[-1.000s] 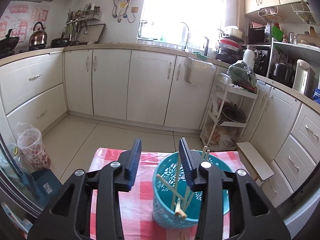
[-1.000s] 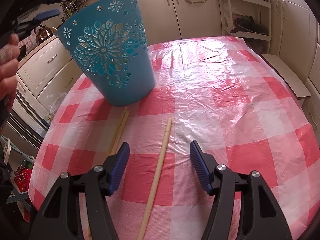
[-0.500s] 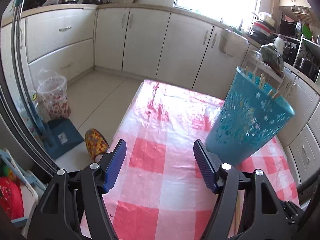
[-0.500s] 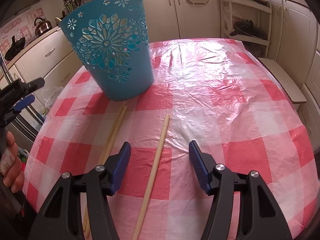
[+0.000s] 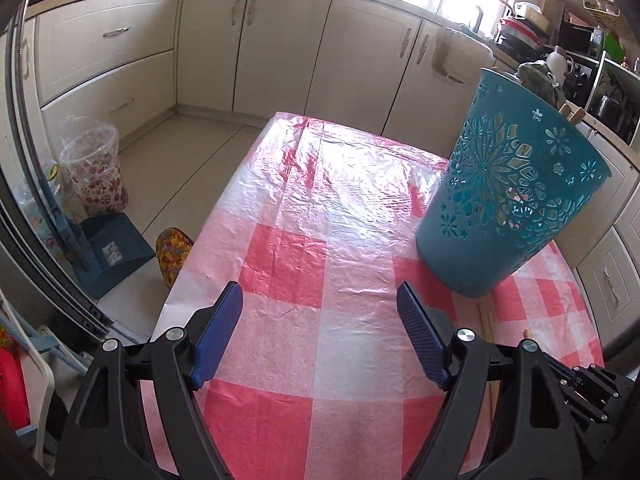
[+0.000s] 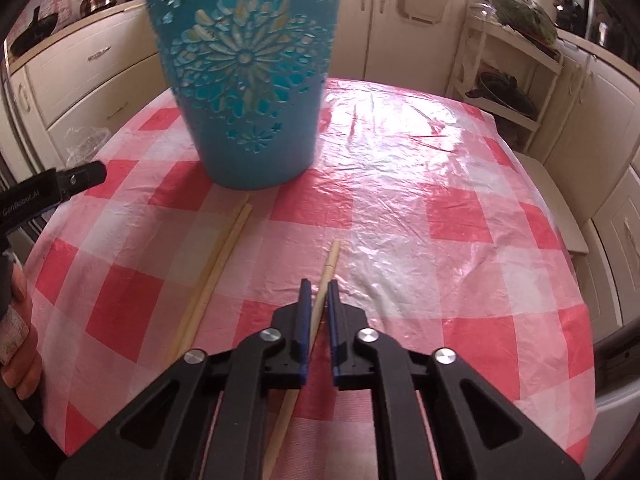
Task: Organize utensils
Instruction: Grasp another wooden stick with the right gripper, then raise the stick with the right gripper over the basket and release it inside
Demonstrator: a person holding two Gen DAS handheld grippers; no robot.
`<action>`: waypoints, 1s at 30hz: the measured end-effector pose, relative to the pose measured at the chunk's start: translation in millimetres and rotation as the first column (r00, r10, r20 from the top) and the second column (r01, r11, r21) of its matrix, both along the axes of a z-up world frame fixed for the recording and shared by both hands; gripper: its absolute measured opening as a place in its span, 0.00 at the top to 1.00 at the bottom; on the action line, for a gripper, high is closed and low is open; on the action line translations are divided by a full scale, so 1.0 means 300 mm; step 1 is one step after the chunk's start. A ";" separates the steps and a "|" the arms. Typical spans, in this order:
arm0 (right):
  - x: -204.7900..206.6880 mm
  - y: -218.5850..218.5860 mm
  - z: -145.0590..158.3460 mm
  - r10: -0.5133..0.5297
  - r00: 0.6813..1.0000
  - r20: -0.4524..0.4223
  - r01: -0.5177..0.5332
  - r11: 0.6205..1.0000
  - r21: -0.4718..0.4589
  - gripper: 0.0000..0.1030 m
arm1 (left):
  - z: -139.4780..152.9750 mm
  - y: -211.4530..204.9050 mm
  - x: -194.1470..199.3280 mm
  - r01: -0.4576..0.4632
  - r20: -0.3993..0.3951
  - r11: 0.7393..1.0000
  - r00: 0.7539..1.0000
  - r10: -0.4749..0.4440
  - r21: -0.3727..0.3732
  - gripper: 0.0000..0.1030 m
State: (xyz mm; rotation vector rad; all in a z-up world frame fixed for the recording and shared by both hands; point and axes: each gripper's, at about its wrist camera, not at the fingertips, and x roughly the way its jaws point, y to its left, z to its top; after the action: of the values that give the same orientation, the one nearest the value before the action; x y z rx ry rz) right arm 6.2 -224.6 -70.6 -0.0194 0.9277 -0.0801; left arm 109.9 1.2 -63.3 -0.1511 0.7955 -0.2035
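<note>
While several chopsticks already stood in the blue basket [image 6: 248, 80], the right gripper [image 6: 316, 300] had just closed its fingers on a single chopstick [image 6: 330, 264] lying near it. A pair [image 6: 218, 264] remained left of that. The left gripper [image 5: 320, 336], just opening, held nothing.

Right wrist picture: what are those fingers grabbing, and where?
The right gripper pinches a single chopstick partway along its length, behind the far tip.
</note>
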 end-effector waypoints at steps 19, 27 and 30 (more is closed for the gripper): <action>-0.015 -0.070 0.062 0.001 1.000 -0.022 0.004 0.976 0.220 0.94 | -0.012 0.014 0.003 0.006 -0.021 0.999 1.000 -0.007 -0.042 0.26; -0.034 -0.188 0.404 -0.093 0.965 0.246 -0.045 0.864 0.502 0.94 | -0.015 0.000 0.005 0.021 -0.028 0.999 0.999 -0.022 -0.032 0.26; 0.034 -0.180 0.542 -0.120 0.923 0.365 -0.098 0.845 0.526 0.94 | -0.016 -0.003 0.003 0.024 -0.027 0.999 0.999 -0.024 -0.028 0.26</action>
State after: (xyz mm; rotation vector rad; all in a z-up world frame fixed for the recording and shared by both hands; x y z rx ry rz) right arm 16.5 -278.6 91.9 0.5128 0.5252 0.1669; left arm 110.9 0.2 -68.0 -0.1707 0.8227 -0.2356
